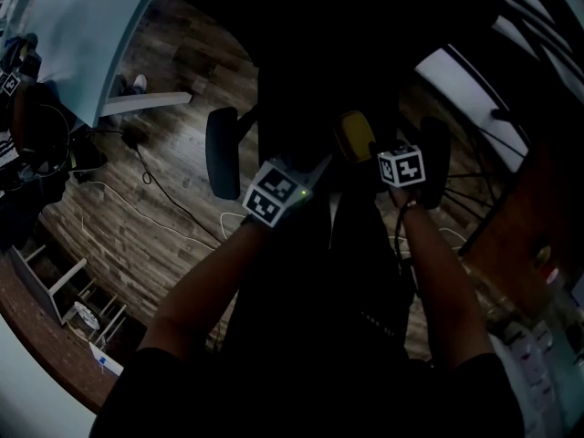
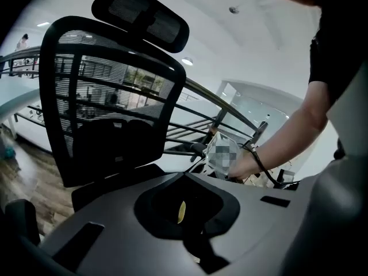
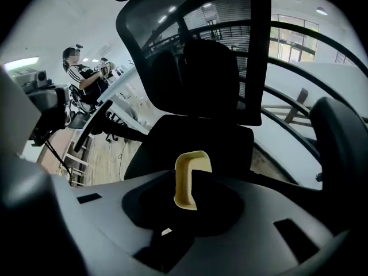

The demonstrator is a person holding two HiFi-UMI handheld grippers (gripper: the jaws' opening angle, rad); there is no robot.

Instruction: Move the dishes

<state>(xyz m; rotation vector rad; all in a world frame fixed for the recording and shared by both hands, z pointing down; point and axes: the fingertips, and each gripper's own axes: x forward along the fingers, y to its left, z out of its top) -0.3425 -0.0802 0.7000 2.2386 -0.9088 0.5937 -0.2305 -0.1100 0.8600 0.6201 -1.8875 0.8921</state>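
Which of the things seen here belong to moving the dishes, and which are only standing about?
For the job: left gripper, right gripper; no dishes are in view.
Just about: black mesh office chair, cables on the wood floor, metal railing, white shelf unit.

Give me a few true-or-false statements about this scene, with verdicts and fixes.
1. A black office chair with a headrest is in view. True.
2. Dishes sit on the chair's seat. False: no dishes show in any view.
3. The floor is wood planks. True.
4. The chair's back is solid leather. False: it is see-through mesh.
5. A person in a striped top is in the background. True.
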